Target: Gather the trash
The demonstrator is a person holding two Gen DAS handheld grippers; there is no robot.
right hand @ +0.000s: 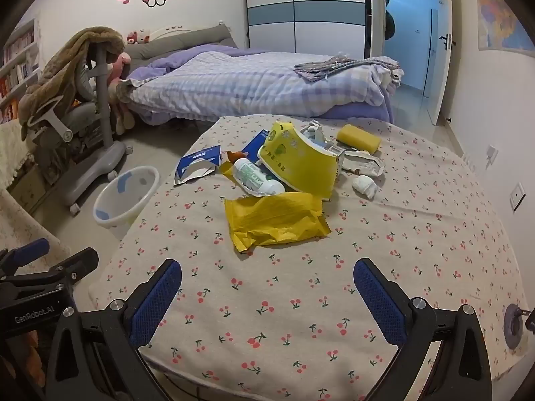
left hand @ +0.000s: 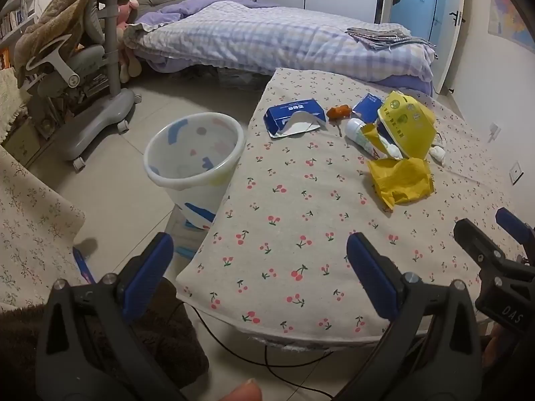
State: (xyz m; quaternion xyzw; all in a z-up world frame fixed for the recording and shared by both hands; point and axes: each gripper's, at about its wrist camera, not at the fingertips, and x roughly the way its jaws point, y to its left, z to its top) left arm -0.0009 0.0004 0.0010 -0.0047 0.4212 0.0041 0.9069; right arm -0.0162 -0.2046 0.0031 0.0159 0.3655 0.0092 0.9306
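Note:
Trash lies on a cherry-print tablecloth (right hand: 418, 234): a crumpled yellow wrapper (right hand: 276, 219) (left hand: 399, 182), a yellow paper bowl (right hand: 297, 158) (left hand: 406, 125), a white tube (right hand: 257, 177) (left hand: 362, 137), a torn blue box (right hand: 197, 163) (left hand: 294, 115), crumpled white paper (right hand: 364, 185) and a yellow sponge (right hand: 357, 138). A white patterned bin (left hand: 195, 163) (right hand: 125, 197) stands on the floor left of the table. My left gripper (left hand: 259, 260) is open and empty over the table's near-left corner. My right gripper (right hand: 267, 287) is open and empty, short of the wrapper.
A bed (right hand: 254, 83) with a checked quilt stands behind the table. A grey wheeled chair (left hand: 97, 77) with a brown blanket is at the left. A black cable (left hand: 267, 361) hangs below the table's front edge. An open door (right hand: 438, 43) is at the back right.

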